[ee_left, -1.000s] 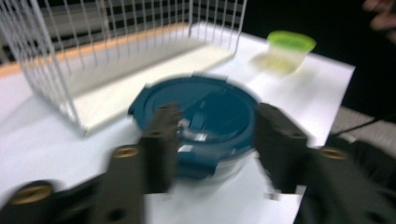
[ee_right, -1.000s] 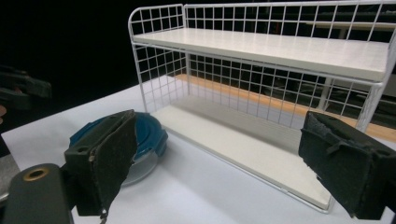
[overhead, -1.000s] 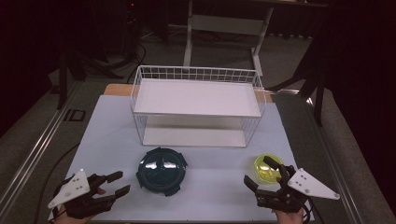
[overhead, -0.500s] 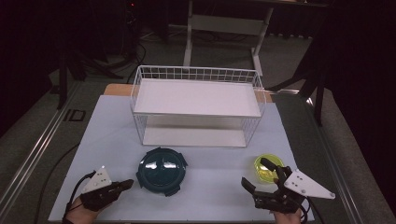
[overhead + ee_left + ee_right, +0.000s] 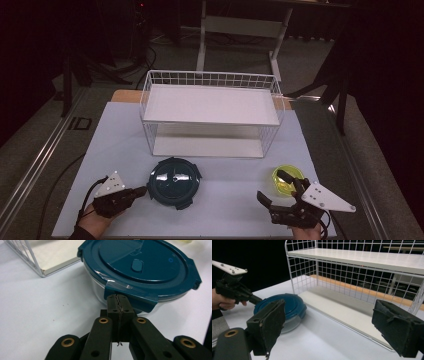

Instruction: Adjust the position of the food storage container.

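Glass container (image 5: 175, 181) with blue clip lid near table's front edge looks heavy, rigid, slick, so take its lid tab; your left gripper (image 5: 119, 305) is closed at that tab, right gripper (image 5: 332, 330) gapes empty

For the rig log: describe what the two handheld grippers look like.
Both the left gripper and right gripper are black linkage frames, each topped by a light grey three-cornered plate with small dark dots. The left gripper view shows brass-ringed pivots and serrated jaw faces. The right's jaw pads are broad and rough. A thin black cable trails beside the left.
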`<state>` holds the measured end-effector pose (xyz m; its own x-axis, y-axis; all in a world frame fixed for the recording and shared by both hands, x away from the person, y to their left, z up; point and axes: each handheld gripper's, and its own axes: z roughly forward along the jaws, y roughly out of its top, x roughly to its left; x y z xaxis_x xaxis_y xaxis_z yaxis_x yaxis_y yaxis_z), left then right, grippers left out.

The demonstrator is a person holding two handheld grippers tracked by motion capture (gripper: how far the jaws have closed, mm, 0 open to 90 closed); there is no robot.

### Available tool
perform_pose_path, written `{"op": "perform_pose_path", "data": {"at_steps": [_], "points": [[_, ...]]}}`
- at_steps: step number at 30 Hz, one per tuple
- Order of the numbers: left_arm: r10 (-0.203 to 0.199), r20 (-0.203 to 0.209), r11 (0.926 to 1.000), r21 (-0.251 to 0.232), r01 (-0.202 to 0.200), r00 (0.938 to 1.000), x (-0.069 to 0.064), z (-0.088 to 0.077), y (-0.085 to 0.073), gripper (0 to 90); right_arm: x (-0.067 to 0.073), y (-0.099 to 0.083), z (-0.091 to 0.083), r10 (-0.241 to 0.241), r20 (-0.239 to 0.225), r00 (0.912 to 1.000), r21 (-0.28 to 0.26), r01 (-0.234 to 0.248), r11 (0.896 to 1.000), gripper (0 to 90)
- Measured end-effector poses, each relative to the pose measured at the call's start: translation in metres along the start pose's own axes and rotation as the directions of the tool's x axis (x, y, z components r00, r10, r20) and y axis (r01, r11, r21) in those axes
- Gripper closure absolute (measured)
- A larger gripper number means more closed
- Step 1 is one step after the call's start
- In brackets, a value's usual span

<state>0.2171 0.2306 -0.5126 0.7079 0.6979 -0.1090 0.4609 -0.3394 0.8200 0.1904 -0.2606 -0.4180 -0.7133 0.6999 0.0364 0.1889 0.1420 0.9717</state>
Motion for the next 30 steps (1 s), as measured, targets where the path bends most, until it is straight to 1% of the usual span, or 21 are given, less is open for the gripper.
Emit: {"op": "perform_pose_path", "data": {"at_steps": [5,9,16,18,20,22,24,27,30], "points": [[-0.013,-0.005,0.9999,-0.001,0.013,0.9999,0.005,0.008,0.006,89.6,0.001,0.000,0.002,0.001,-0.006,1.0000,0.006,-0.001,1.000,11.2],[-0.030,0.001,0.9996,-0.001,0.030,0.9996,0.011,0.015,0.012,89.6,0.001,-0.001,0.002,0.001,-0.012,0.9999,0.010,-0.001,1.000,11.2],[-0.043,0.006,0.9990,-0.007,0.043,0.9990,0.016,0.024,0.018,89.6,0.001,-0.002,0.004,0.007,-0.022,0.9997,0.014,-0.007,1.000,11.2],[-0.042,0.005,0.9991,-0.007,0.042,0.9991,0.016,0.027,0.020,89.6,0.001,-0.002,0.005,0.006,-0.025,0.9997,0.021,-0.005,1.000,11.2],[-0.019,-0.002,0.9998,0.010,0.019,0.9998,0.016,0.028,0.023,89.6,0.002,-0.002,0.006,0.010,-0.027,0.9996,0.024,-0.009,1.000,11.2],[-0.009,-0.001,0.9999,0.005,0.009,1.0000,0.017,0.026,0.025,89.6,0.001,-0.003,0.006,0.010,-0.027,0.9996,0.023,-0.009,1.000,11.2],[-0.018,-0.002,0.9998,0.000,0.018,0.9998,0.020,0.024,0.026,89.6,0.000,-0.003,0.006,0.013,-0.025,0.9996,0.025,-0.012,1.000,11.2],[-0.029,0.005,0.9995,0.015,0.029,0.9996,0.022,0.024,0.024,89.6,-0.001,-0.004,0.007,0.021,-0.026,0.9994,0.024,-0.021,1.000,11.2],[-0.020,0.016,0.9995,0.025,0.020,0.9997,0.018,0.027,0.022,89.6,-0.001,-0.004,0.007,0.017,-0.027,0.9995,0.026,-0.016,1.000,11.2]]}}
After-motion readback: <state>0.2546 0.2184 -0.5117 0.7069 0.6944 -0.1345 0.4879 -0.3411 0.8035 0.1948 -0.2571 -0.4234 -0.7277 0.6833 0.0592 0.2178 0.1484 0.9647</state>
